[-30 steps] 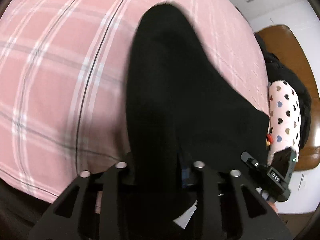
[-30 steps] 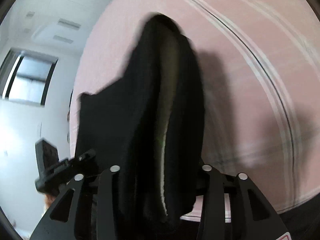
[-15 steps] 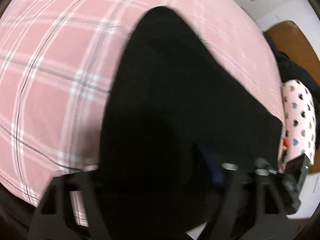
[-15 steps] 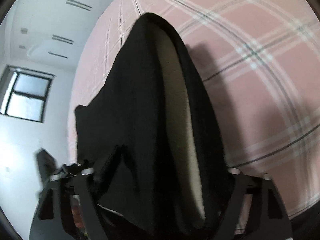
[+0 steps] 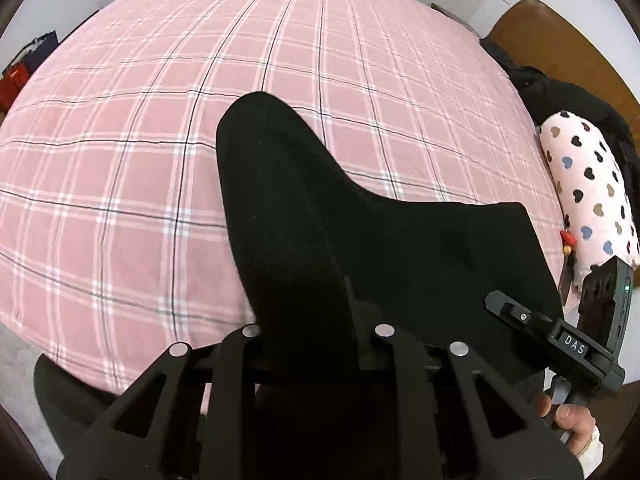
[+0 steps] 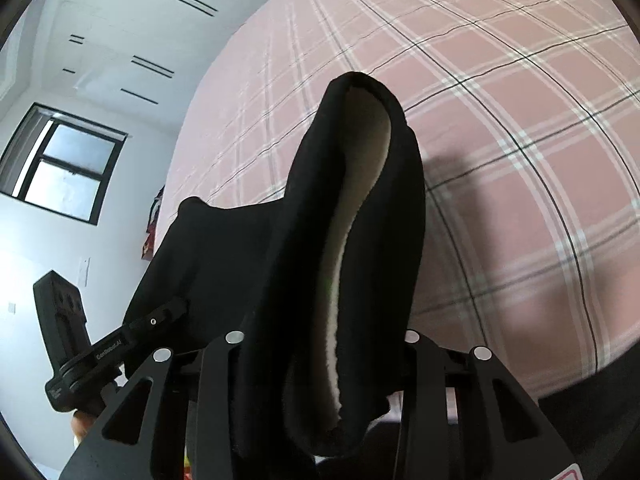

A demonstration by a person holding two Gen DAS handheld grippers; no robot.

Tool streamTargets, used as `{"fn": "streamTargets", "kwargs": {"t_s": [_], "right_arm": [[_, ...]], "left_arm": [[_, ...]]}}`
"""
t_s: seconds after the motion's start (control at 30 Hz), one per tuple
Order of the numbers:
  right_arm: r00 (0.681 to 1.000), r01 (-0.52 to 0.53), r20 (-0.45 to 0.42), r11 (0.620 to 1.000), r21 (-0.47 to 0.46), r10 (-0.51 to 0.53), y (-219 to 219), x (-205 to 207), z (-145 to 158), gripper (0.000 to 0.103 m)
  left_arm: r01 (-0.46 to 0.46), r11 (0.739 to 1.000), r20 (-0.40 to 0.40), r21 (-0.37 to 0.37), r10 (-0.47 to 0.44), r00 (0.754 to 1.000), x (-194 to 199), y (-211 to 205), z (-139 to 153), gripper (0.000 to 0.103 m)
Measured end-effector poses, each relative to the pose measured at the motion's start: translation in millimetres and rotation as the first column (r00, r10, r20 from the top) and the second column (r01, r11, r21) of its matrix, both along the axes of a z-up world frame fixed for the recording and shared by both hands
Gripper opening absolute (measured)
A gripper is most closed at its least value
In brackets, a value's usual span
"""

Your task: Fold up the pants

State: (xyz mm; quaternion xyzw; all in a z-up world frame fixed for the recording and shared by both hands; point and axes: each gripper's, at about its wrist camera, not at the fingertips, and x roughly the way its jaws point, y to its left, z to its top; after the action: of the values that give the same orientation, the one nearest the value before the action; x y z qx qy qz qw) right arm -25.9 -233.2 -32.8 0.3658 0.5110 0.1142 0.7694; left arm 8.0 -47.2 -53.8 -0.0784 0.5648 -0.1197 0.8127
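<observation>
**Both grippers clamped on black pants above the bed**

The left gripper has its jaws closed on the black pants; the cloth covers the fingertips. The right gripper is also clamped on the same pants, and here the pale fleece lining shows between two black edges. The pants hang from both grippers and stretch between them, held over the pink plaid bedsheet. In the left wrist view the right gripper appears at the right side, with fingers of the person's hand under it. Beyond it lies a white pillow with hearts, near a brown headboard. In the right wrist view a window is on the white wall
</observation>
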Motion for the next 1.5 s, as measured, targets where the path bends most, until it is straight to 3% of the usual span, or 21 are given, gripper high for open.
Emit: {"fn": "streamTargets", "kwargs": {"t_s": [0.5, 0.63, 0.87, 1.1, 1.27, 1.5], "right_arm": [[0.997, -0.063, -0.038, 0.997, 0.055, 0.065, 19.9, -69.0, 28.3, 0.035], [0.996, -0.089, 0.026, 0.995, 0.046, 0.088, 23.9, -83.4, 58.9, 0.035], [0.959, -0.117, 0.254, 0.992, -0.037, 0.123, 31.6, -90.4, 146.3, 0.035], [0.868, -0.09, 0.48, 0.992, -0.092, 0.123, 23.7, -78.8, 230.2, 0.035], [0.782, -0.05, 0.612, 0.99, -0.129, 0.119, 14.2, -61.2, 286.1, 0.035], [0.678, 0.006, 0.728, 0.989, -0.151, 0.107, 2.5, -24.7, 341.0, 0.035]], "left_arm": [[0.022, 1.0, -0.026, -0.019, -0.022, 0.999, -69.2, 25.4, 18.9, 0.019], [0.014, 0.999, 0.013, -0.032, -0.014, 1.0, -84.2, 34.2, 42.4, 0.019], [0.03, 0.999, 0.207, -0.043, -0.02, 0.978, -99.8, 40.7, 121.4, 0.019], [0.067, 0.995, 0.425, -0.079, -0.027, 0.905, -93.6, 42.5, 209.4, 0.019], [0.102, 0.99, 0.558, -0.099, -0.03, 0.829, -79.0, 36.5, 260.2, 0.019], [0.129, 0.987, 0.698, -0.092, -0.028, 0.716, -50.1, 23.3, 313.5, 0.02]]}}
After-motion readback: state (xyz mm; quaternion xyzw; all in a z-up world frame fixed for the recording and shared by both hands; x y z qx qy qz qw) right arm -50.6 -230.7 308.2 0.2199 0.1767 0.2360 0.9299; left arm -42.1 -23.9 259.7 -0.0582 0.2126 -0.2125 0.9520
